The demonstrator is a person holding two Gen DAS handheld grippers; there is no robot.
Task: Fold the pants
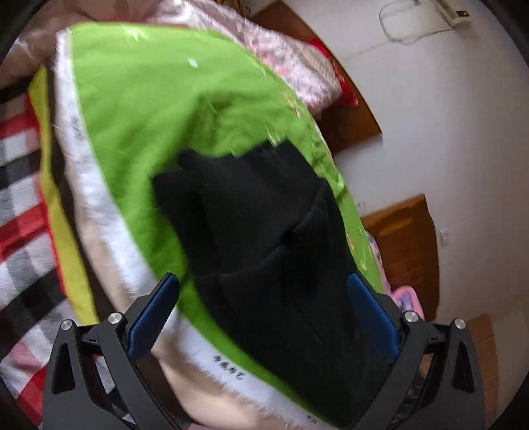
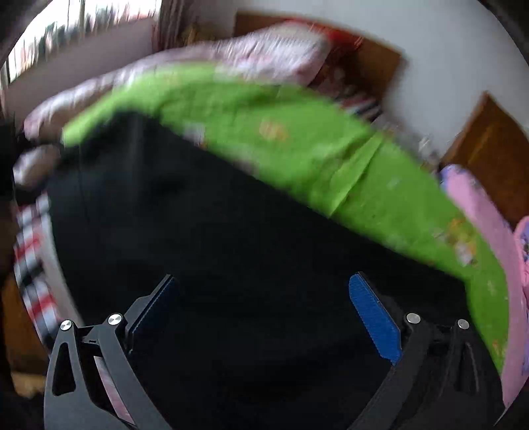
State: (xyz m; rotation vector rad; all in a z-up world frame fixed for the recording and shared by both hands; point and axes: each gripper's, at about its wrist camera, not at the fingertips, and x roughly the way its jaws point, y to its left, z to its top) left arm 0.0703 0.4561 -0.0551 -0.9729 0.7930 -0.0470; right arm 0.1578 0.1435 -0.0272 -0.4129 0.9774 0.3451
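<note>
Lying on a green sheet [image 1: 139,109], black pants [image 1: 264,231]; both tongs [image 1: 263,294] [image 2: 264,294] wide.

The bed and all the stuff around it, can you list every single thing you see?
Pants: one, black, bunched on the green sheet.
Sheet: one, bright green, spread over the bed.
Plaid blanket: one, red, white and black, at the bed's left side.
Pink quilt: one, pale pink, piled at the far end.
Headboard: wooden, brown, against the white wall.
Air conditioner: one, white, high on the wall.
Left gripper: black with blue pads, open, above the pants.
Right gripper: black with blue pads, open, above the pants.
</note>
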